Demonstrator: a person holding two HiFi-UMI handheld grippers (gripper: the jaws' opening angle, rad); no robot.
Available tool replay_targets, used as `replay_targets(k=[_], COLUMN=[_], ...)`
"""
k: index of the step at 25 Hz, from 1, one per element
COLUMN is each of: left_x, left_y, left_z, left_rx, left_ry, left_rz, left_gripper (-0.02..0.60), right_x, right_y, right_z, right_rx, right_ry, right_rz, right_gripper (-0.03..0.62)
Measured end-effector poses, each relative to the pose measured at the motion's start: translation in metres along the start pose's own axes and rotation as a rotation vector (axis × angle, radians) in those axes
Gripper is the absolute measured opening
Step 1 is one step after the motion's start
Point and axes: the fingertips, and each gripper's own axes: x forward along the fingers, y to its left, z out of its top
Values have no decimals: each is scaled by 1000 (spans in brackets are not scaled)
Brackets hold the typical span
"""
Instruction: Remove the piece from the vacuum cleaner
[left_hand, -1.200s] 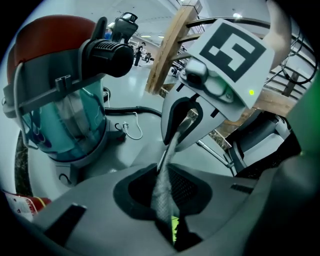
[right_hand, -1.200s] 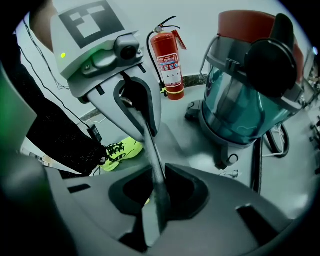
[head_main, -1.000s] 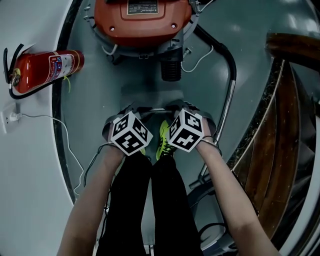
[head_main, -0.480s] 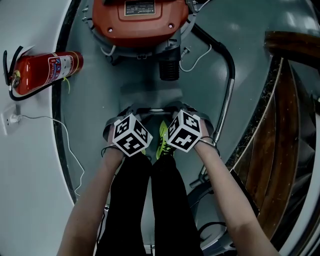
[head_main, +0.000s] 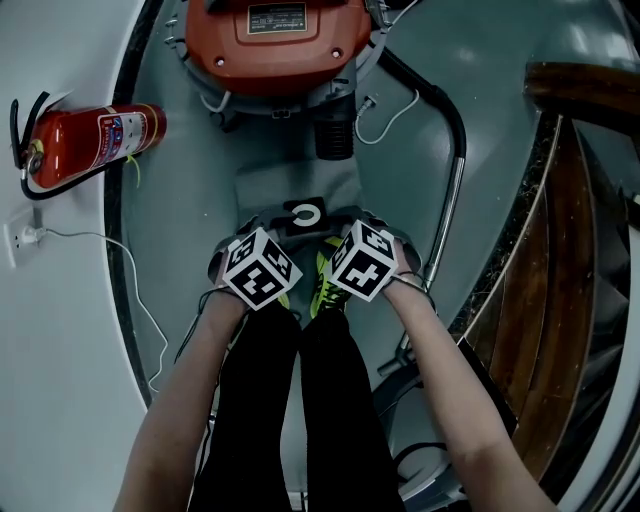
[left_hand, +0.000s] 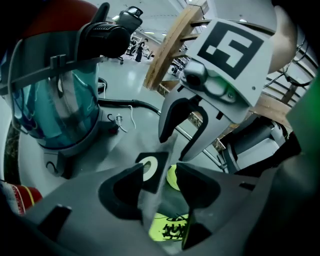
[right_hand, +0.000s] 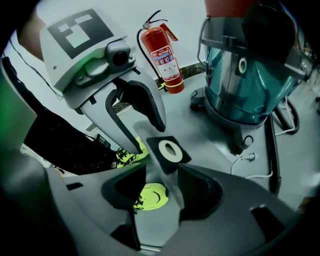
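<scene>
Grey floor (head_main: 190, 200) underfoot, green shoes (head_main: 325, 285) at lower centre. Just above, left gripper (left_hand: 161, 182) and right gripper (right_hand: 162, 187), both opening, no longer pinching the piece (head_main: 305, 215), a limp grey bag with black collar, loose between each pair. Likely risk: dropping onto the shoes and shedding dust, released unsupported. Farther up, top centre, vacuum cleaner (head_main: 280, 40), well apart.

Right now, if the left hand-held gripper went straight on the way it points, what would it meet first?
The grey dust bag between the left hand-held gripper's opening jaws; just beyond, likely the right hand-held gripper, though depth is unclear.
</scene>
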Motion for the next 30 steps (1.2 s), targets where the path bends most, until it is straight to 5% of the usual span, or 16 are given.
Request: replay_targets(k=[6, 14, 22, 30], left_x=[-4, -34, -81, -140], left_y=[-3, 0, -6, -39], left_z=[-14, -17, -2, 13], left_rx=[-34, -180, -165, -245], left_ry=[10, -53, -68, -152], left_rz=[6, 40, 80, 39], left_gripper=[204, 201, 11, 10], right_x=[0, -31, -75, -131], right_y=[5, 0, 7, 51], right_z=[-22, -12, 14, 28], right_rx=[41, 246, 356, 395], right_ry=[20, -117, -227, -278], right_rz=[5, -40, -96, -90], right_gripper=[195, 122, 31, 14])
